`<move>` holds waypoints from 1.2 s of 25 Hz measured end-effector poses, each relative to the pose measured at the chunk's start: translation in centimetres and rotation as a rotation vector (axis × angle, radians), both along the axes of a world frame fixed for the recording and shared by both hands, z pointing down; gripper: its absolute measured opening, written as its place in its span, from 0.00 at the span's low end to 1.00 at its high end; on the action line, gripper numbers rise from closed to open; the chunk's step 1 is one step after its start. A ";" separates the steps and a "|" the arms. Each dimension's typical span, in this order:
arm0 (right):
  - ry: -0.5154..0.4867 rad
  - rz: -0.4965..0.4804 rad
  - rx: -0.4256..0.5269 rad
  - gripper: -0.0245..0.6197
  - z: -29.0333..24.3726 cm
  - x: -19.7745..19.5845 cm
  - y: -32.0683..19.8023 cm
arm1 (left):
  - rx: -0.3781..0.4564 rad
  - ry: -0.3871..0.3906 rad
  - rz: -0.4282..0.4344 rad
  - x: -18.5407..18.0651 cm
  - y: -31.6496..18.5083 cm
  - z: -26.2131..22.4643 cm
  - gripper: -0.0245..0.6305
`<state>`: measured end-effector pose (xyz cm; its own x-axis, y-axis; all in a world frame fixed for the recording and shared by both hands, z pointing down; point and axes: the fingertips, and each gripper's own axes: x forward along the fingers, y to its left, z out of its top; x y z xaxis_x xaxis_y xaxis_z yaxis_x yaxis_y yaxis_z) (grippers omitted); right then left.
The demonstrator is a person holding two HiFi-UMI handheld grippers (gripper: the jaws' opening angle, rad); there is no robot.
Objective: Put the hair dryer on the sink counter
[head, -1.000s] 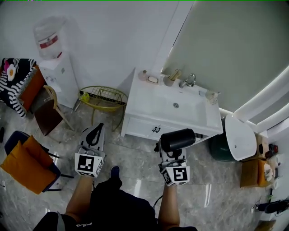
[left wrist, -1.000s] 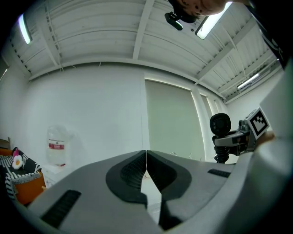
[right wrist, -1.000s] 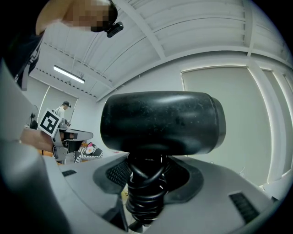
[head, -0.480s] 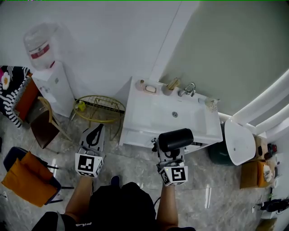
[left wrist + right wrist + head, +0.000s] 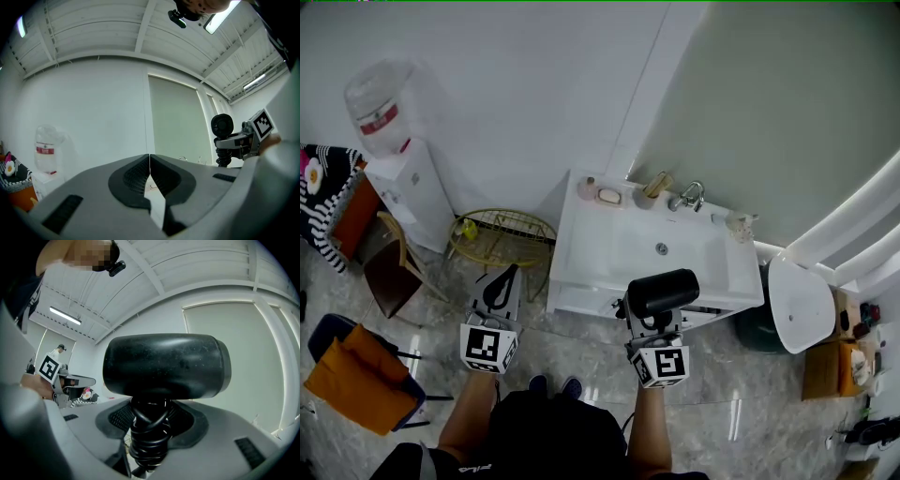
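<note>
The black hair dryer [image 5: 662, 292] stands upright in my right gripper [image 5: 652, 319], which is shut on its cord-wrapped handle [image 5: 149, 432]. Its barrel [image 5: 166, 364] fills the right gripper view. In the head view the dryer overlaps the front edge of the white sink counter [image 5: 591, 246], which lies just ahead. My left gripper [image 5: 501, 278] is held level to the left of the counter, jaws together and empty; its pads [image 5: 140, 174] meet in the left gripper view, where the hair dryer [image 5: 222, 126] also shows at the right.
A faucet [image 5: 688, 197], soap dish [image 5: 607, 195] and cup [image 5: 649, 193] line the counter's back edge. A yellow wire rack [image 5: 502, 234] stands left of the sink, and a water dispenser [image 5: 389, 141] further left. There is a chair with an orange cushion [image 5: 345, 377] at lower left and a white toilet [image 5: 797, 302] at right.
Both grippers have moved forward together towards the sink; the counter now sits closer, under the dryer's barrel. The grip on the dryer is unchanged.
</note>
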<state>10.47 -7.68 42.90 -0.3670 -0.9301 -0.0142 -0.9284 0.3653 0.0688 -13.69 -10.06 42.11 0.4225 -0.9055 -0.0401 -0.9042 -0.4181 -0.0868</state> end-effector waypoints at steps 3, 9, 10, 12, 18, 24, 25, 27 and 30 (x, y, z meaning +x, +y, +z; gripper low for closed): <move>-0.014 -0.004 -0.007 0.38 0.2 1.1 -0.7 | 0.002 -0.003 -0.009 1.0 -0.2 -0.1 0.08; -0.017 -0.032 -0.001 0.38 0.0 2.5 -0.8 | 0.003 -0.006 -0.026 2.5 -0.1 -0.1 0.08; -0.017 -0.034 0.000 0.38 0.0 2.7 -0.7 | 0.003 -0.006 -0.028 2.8 0.0 0.0 0.08; -0.018 -0.034 -0.003 0.38 0.2 3.2 -0.5 | -0.002 -0.012 -0.028 3.5 0.2 0.2 0.08; -0.020 -0.031 -0.016 0.38 0.5 5.3 -0.2 | -0.003 -0.022 -0.031 5.7 0.4 0.2 0.08; -0.016 -0.056 -0.021 0.38 1.0 7.5 0.6 | -0.016 -0.034 -0.054 7.7 1.0 1.1 0.08; -0.017 -0.059 -0.018 0.38 1.1 7.9 0.5 | -0.013 -0.041 -0.054 8.1 1.2 1.1 0.08; -0.029 -0.060 -0.013 0.38 1.3 8.7 0.3 | -0.007 -0.056 -0.057 8.7 1.5 0.9 0.08; -0.055 -0.068 -0.017 0.38 1.6 8.9 0.3 | -0.010 -0.072 -0.074 8.6 2.1 0.9 0.08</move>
<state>19.39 -7.35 44.53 -0.4284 -0.9034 -0.0204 -0.9036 0.4282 0.0111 -5.08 -7.96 43.04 0.3562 -0.9344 -0.0029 -0.9242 -0.3518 -0.1486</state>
